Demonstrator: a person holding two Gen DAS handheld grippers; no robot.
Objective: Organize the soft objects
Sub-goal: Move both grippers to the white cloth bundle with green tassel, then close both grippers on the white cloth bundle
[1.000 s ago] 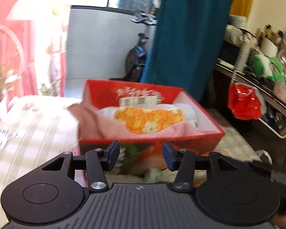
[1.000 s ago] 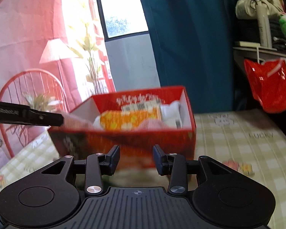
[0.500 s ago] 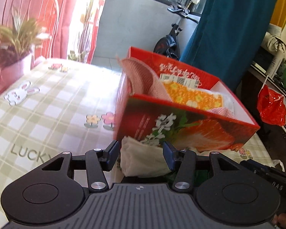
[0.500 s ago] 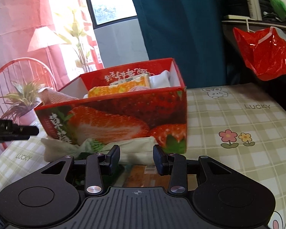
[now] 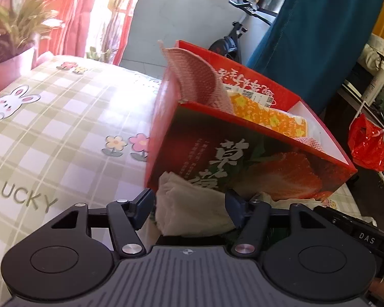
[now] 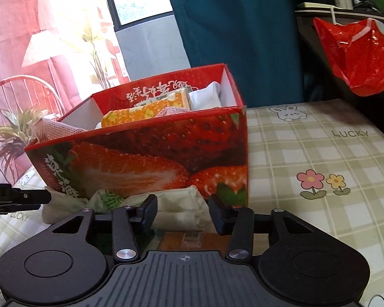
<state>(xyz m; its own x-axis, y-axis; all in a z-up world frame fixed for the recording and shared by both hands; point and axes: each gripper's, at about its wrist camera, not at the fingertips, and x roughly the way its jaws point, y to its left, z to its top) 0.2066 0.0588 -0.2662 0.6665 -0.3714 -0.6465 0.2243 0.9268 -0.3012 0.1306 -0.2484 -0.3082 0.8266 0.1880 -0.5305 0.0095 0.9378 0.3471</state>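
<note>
A red strawberry-print box (image 5: 243, 158) (image 6: 140, 158) stands on the checked tablecloth (image 5: 51, 128). Inside it are a pink cloth (image 5: 194, 76) that hangs over the left rim, an orange floral pack (image 5: 268, 115) and a white soft item (image 6: 207, 94). A crumpled pale green cloth (image 5: 192, 209) (image 6: 176, 204) pokes out from under the box's near side. My left gripper (image 5: 188, 206) is opening, with one end of this cloth between its fingers and a gap beside the left pad. My right gripper (image 6: 183, 208) is opening too, around the other end.
A potted plant (image 5: 10, 38) stands at the table's far left, with a red wire chair (image 6: 18, 94) behind it. A red plastic bag (image 6: 355, 51) hangs off a cluttered shelf on the right. A teal curtain (image 6: 238, 25) and an exercise bike (image 5: 233, 41) are beyond the table.
The box has come down from the air onto the tablecloth, and both grippers sank with it. Both pairs of jaws have widened around the pale green cloth.
</note>
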